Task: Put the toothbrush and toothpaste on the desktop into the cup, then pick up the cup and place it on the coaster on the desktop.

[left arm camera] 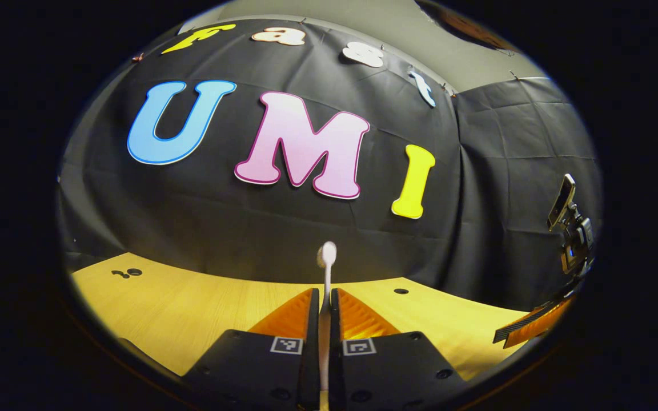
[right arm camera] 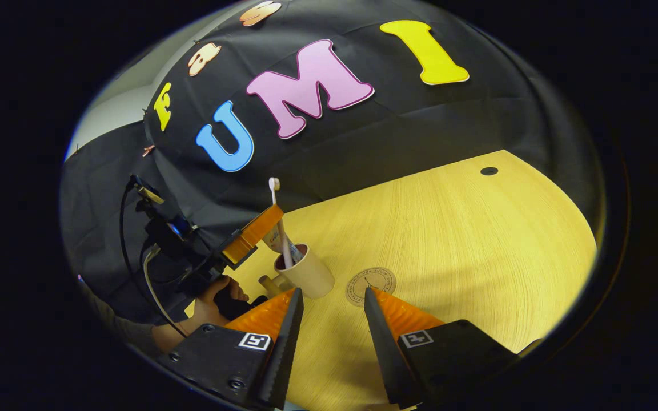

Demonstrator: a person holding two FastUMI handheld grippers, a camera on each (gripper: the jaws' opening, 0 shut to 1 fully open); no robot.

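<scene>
My left gripper (left arm camera: 324,294) is shut on the white toothbrush (left arm camera: 327,257), which stands upright between its fingers. In the right gripper view the left gripper (right arm camera: 252,233) hangs just above the beige cup (right arm camera: 312,277), and the toothbrush (right arm camera: 279,220) reaches down into the cup's mouth. A white tube end, apparently the toothpaste (right arm camera: 295,255), shows inside the cup beside the brush. The round printed coaster (right arm camera: 370,283) lies on the desktop right of the cup, touching nothing. My right gripper (right arm camera: 332,308) is open, low over the desk, just in front of the cup and coaster.
The wooden desktop (right arm camera: 466,245) stretches right and back to the black cloth wall, with a dark cable hole (right arm camera: 489,170) near its far edge. A hand (right arm camera: 210,301) holds the left gripper's grip. The right gripper (left arm camera: 534,326) shows at the far right of the left gripper view.
</scene>
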